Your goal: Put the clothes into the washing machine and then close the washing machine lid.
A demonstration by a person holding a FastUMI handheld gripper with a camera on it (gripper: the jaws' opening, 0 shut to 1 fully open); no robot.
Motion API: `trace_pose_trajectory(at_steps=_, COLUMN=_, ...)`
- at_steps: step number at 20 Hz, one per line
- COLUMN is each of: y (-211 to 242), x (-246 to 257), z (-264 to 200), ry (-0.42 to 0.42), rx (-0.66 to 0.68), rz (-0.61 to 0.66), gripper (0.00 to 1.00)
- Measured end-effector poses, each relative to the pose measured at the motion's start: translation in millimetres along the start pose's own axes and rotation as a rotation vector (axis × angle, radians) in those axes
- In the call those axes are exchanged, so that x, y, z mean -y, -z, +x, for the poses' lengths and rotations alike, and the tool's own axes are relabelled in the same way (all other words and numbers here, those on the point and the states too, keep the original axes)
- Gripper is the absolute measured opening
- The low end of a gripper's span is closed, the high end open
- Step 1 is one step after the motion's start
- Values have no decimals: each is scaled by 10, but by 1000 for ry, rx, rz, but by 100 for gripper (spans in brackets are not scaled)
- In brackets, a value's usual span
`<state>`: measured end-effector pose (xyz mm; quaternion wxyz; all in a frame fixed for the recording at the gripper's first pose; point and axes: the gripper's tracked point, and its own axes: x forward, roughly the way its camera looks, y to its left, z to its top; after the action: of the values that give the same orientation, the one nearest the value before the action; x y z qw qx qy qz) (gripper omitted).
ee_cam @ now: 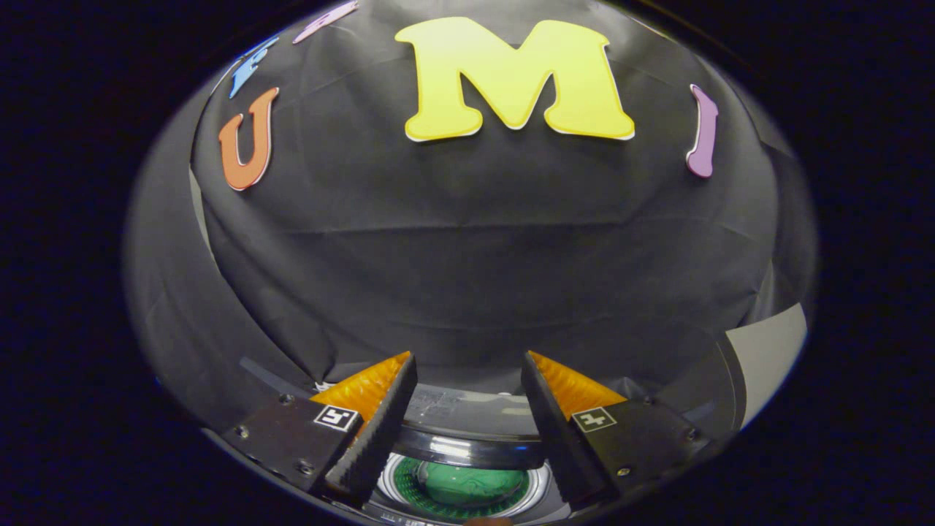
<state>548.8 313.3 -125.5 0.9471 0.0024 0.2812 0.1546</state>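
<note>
From where I stand, the left finger [372, 431] sits at about seven o'clock and the right finger [559, 431] at about five, with a wide gap between them: the gripper [467, 387] is spread open and holds nothing. Down in that gap, at six o'clock, lies the washing machine [467, 446], its dark rim curving across between the fingers. Inside the round drum opening there is a green bundle [471, 483] that looks like the clothes, already in the tub. The lid itself I cannot make out clearly. If the clothes are indeed in, closing comes next: find the lid's edge, take it squarely and lower it gently rather than letting it drop.
</note>
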Motion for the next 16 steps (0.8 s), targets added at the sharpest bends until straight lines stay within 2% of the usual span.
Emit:
trace_pose_trajectory(at_steps=7, y=155, x=-24, z=-6, ry=0, rx=-4, rz=7, gripper=93)
trace_pose_trajectory(at_steps=11, y=359, x=-2, z=60, ry=-29, rx=-53, rz=-69, gripper=92)
trace_pose_trajectory(at_steps=16, y=264, x=70, z=102, ry=-39, rx=60, rz=-149, gripper=92)
